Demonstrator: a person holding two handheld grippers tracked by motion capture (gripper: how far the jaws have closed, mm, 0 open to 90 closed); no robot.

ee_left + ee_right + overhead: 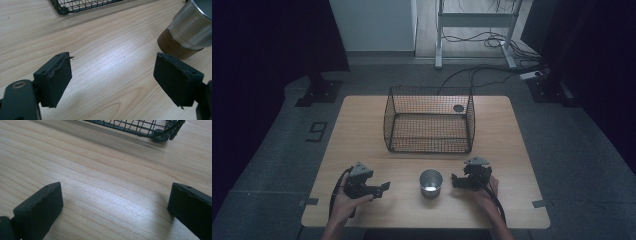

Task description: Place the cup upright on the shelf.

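Note:
A steel cup [431, 183] with a brown base stands upright near the table's front edge, between my two grippers. My left gripper [383, 188] rests to its left, open and holding nothing. In the left gripper view the cup [188, 27] sits at the upper right, just beyond the open left gripper [113, 80]. My right gripper [454, 180] lies to the cup's right, also open with nothing between its jaws. The right gripper view has the open right gripper [113, 210] over bare wood.
A black wire basket [430, 120] stands at the middle back of the wooden table [362, 125], with nothing inside. Its corner [75, 6] and lower edge [140, 127] appear at the top of the gripper views. Cables and a desk frame lie on the floor beyond.

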